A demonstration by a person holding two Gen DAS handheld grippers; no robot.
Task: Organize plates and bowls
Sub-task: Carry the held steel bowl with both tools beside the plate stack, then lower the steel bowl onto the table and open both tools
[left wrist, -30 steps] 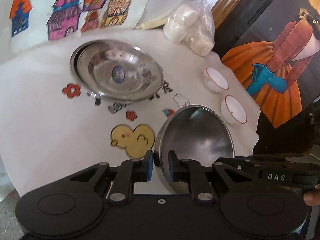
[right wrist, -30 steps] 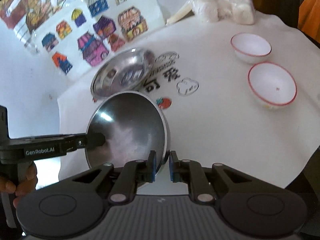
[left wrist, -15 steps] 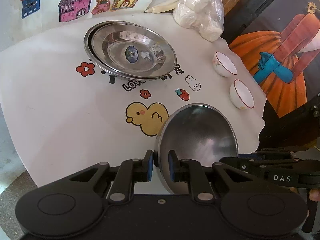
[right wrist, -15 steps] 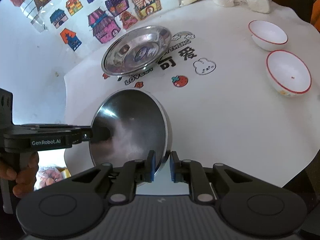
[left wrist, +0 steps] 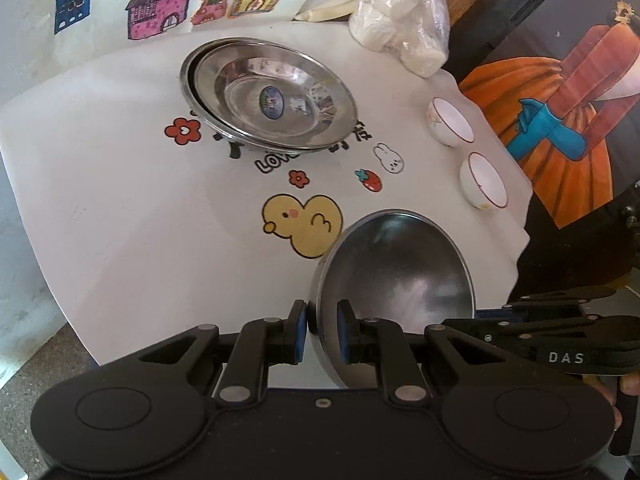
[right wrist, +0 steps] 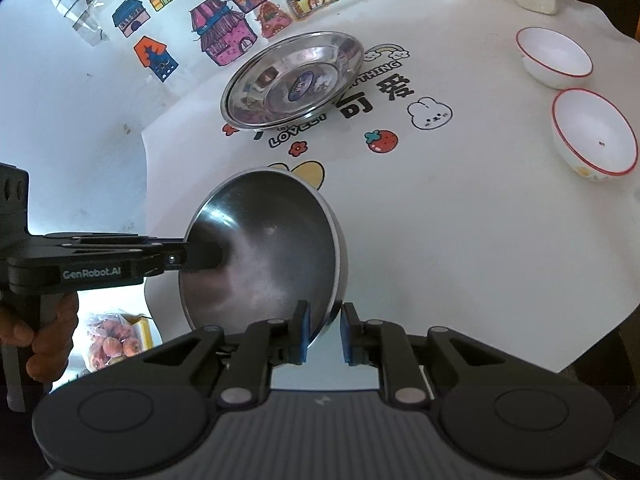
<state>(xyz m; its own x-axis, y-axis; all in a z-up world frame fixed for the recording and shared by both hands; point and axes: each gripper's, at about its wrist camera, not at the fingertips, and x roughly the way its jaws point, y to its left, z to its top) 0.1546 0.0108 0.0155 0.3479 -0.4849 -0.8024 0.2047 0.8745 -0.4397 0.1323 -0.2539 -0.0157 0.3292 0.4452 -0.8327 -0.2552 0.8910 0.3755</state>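
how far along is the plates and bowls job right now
Partly done. Two steel plates already sit nested on the table. In hand: both tongs, left and right, grip one steel bowl by its rim, tilted above the table. Left: two white bowls sit apart, unstacked.

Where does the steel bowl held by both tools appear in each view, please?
Left wrist: the steel bowl is lower centre-right, rim pinched by the left tool.
Right wrist: it is lower centre-left, rim pinched by the right tool.
Shared landmark: the strawberry print, beyond the bowl in both.
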